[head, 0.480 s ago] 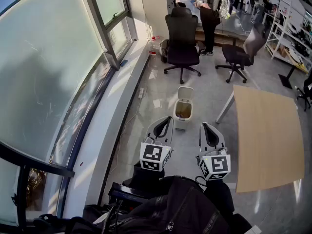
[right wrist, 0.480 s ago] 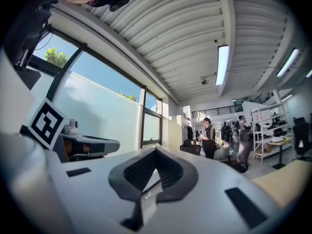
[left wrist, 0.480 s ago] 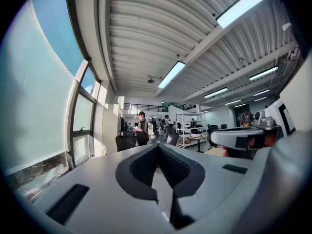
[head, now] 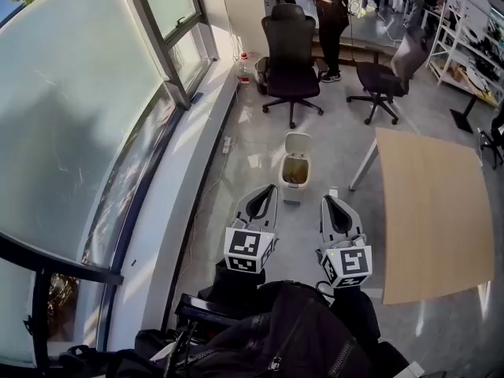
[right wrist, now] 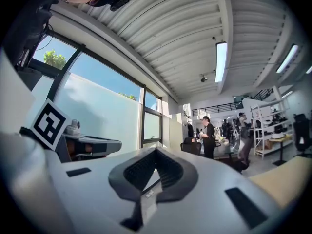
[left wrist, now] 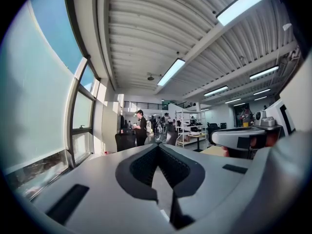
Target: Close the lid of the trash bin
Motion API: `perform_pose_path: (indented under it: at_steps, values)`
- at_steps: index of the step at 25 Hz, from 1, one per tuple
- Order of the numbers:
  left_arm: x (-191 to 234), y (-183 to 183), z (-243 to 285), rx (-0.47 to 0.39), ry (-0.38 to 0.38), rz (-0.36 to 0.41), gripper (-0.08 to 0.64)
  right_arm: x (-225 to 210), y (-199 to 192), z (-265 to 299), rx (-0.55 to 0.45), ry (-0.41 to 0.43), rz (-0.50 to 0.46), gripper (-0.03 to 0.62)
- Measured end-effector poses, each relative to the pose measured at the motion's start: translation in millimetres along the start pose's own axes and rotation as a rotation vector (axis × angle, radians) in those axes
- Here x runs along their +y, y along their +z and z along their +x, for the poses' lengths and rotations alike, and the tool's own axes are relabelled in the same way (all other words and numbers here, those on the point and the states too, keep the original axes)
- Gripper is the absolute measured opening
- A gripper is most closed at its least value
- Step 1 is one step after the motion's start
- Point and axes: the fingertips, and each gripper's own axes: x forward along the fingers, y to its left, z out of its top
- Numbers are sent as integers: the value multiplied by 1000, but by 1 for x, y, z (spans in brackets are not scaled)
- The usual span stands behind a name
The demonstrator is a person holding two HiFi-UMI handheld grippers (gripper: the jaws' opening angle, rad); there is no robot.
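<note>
Left hand-held gripper [head: 272, 188], right hand-held gripper [head: 326, 200] level; closed.

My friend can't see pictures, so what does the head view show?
A small white trash bin stands on the floor with its lid up. The left gripper and right gripper point toward it, both shut and empty. Windows run along the left, a wooden table on the right.
</note>
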Motion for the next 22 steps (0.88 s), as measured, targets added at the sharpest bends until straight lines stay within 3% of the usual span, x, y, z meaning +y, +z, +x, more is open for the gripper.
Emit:
perform_pose_path:
  at_steps: [22]
  values:
    - [-26, -36, 2, 38, 21, -41, 2, -5, -47, -27, 57, 76, 85, 6]
